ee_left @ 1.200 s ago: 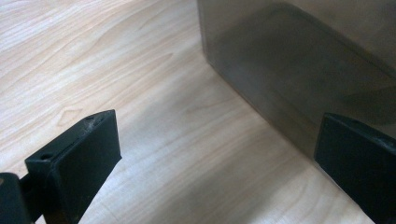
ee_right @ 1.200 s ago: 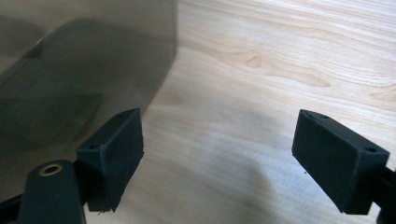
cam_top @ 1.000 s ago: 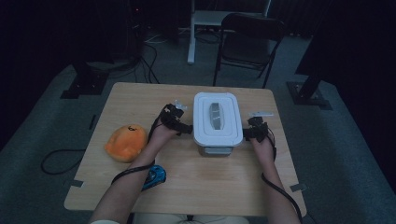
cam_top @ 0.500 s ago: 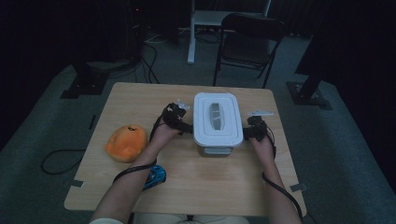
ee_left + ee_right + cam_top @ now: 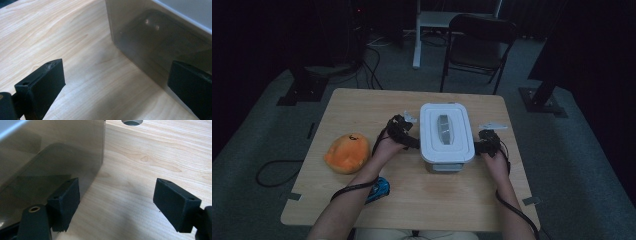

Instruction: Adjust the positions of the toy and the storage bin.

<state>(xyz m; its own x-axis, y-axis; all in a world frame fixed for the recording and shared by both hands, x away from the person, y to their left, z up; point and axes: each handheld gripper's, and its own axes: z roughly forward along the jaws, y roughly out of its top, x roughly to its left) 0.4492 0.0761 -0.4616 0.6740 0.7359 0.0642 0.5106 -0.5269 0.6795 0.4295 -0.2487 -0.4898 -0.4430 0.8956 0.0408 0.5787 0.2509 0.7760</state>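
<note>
A lidded white box (image 5: pixel 446 135) stands on the desk (image 5: pixel 362 107), contents hidden, no writing readable. The left gripper (image 5: pixel 404 134) and right gripper (image 5: pixel 482 146) flank it, jaws apart, clamping nothing.

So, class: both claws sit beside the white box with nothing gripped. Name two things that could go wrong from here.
1. Both claws, left and right, stand open against the box's smooth walls, the right just closing a little on nothing; squeezing from the sides, they may slip.
2. The box lies near the plush; an uneven push could turn or slide it across the table.
</note>
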